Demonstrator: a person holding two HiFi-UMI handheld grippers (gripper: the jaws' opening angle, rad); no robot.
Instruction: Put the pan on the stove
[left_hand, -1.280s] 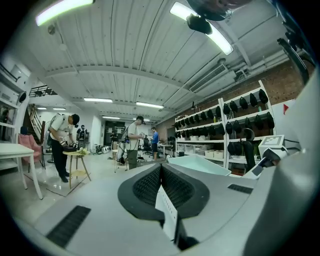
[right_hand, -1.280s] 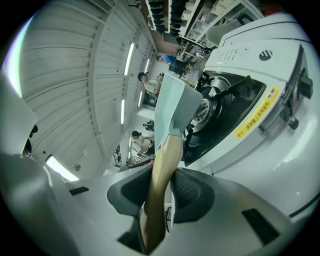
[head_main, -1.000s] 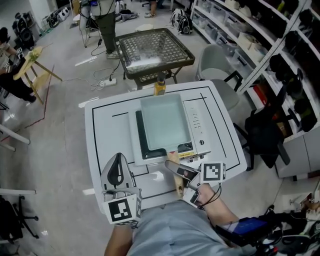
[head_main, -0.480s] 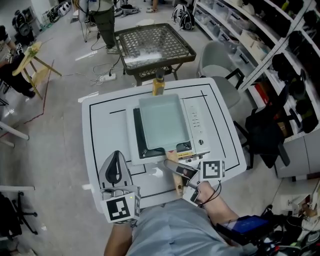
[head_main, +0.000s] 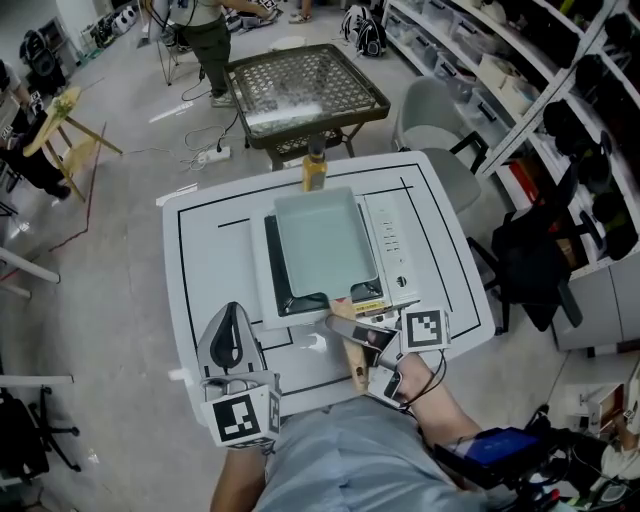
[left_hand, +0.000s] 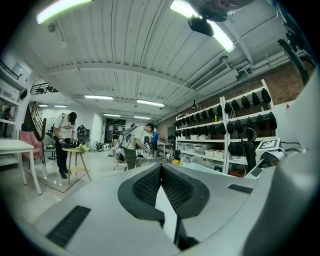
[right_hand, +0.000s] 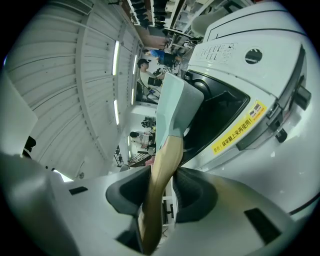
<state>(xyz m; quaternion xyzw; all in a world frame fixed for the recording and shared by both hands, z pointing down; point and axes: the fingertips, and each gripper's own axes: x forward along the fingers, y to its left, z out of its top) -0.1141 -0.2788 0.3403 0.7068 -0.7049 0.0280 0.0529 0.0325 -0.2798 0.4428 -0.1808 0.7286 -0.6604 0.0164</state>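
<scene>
A pale green rectangular pan (head_main: 325, 240) sits on the black top of the white stove (head_main: 395, 245) in the middle of the white table. Its wooden handle (head_main: 350, 355) points back toward me. My right gripper (head_main: 345, 325) is shut on that handle just off the stove's near edge. In the right gripper view the handle (right_hand: 160, 185) runs between the dark pads up to the pan (right_hand: 175, 105), and the jaws have just been opening slightly around it. My left gripper (head_main: 232, 320) hovers over the table's near left, shut and holding nothing. Its pads (left_hand: 150, 185) meet at the tip.
A yellow bottle-like object (head_main: 315, 172) stands at the table's far edge behind the stove. Beyond it are a mesh-topped table (head_main: 300, 90) and a grey chair (head_main: 435, 130). Shelves (head_main: 540, 80) line the right side. A person (head_main: 205, 30) stands far back.
The right gripper has rolled slightly on the handle. The pan stays on the stove and the left gripper has kept still. The head view has shifted a little.
</scene>
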